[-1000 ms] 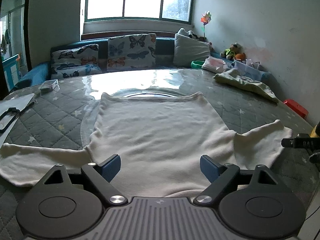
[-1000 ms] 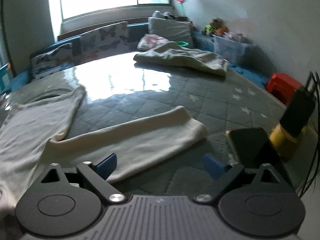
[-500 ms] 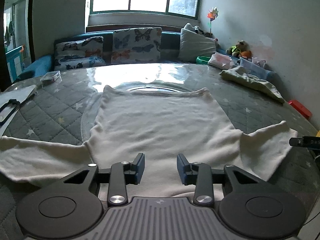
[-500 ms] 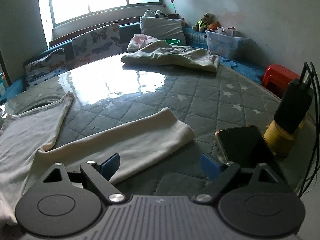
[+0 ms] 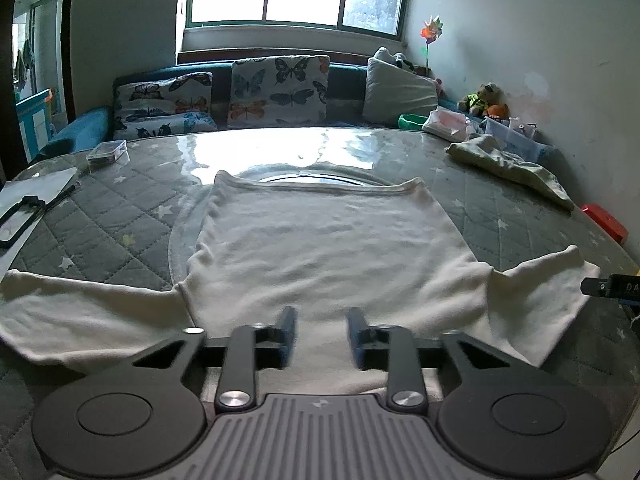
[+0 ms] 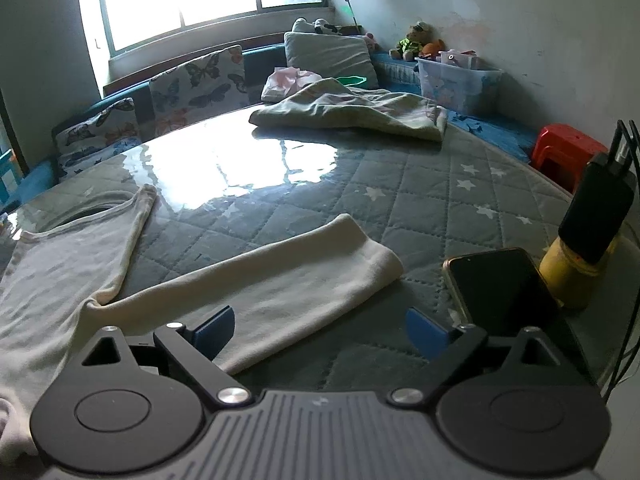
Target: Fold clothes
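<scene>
The cream shirt (image 5: 328, 256) lies flat on the counter (image 6: 440, 184), sleeves out, with no fold made. The left gripper (image 5: 320, 334) jaws are partly spread, holding nothing; the right gripper (image 6: 320, 330) jaws are spread wide.

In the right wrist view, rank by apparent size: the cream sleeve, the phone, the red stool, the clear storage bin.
1. cream sleeve
2. phone
3. clear storage bin and red stool: look alike, not ranked.
The sleeve and phone lie nearest the camera, so true sizes may differ.

Soft cloth shirt (image 5: 328, 248), glossy tabletop (image 6: 256, 160)
</scene>
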Demonstrator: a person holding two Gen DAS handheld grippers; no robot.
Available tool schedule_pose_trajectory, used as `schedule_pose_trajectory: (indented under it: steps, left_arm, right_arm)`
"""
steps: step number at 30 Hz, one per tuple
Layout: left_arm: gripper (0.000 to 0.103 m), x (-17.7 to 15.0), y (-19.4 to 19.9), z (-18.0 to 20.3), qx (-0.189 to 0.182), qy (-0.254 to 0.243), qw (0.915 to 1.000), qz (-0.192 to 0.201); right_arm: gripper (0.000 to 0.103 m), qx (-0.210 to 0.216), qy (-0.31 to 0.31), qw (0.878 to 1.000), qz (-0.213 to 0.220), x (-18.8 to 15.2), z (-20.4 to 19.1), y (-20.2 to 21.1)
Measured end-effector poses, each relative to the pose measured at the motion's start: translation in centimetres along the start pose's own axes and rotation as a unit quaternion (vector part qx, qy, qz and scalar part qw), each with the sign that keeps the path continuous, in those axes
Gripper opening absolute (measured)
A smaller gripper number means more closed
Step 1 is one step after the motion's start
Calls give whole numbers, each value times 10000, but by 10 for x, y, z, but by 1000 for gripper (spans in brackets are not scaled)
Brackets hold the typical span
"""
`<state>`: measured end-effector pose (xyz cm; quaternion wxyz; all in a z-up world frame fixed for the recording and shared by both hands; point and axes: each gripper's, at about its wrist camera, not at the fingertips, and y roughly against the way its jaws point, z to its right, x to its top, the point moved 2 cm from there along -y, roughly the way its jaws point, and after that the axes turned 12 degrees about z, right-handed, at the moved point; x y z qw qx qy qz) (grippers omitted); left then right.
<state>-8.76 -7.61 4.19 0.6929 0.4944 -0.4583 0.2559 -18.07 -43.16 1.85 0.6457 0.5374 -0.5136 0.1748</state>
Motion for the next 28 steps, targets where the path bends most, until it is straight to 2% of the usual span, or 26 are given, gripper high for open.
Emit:
schedule_pose_trajectory:
  steps: [5,12,18,28]
  left_arm:
    - [67,2,1,-1,-4,35,10000,-23]
    - [81,1,-2,0,24,36,9999,-165]
    - [88,0,-2,0,37,59,9999,-156]
    - [88,0,-4,-3,218,131,9995,-190]
  right_arm:
    - [95,27,25,10000,-10,0,-2,0]
    - [95,70,57,10000,19,1,-4,2]
    - [95,87,51,9999,19,0,-5,2]
    - [96,110,53,9999,9,-1,-7,3]
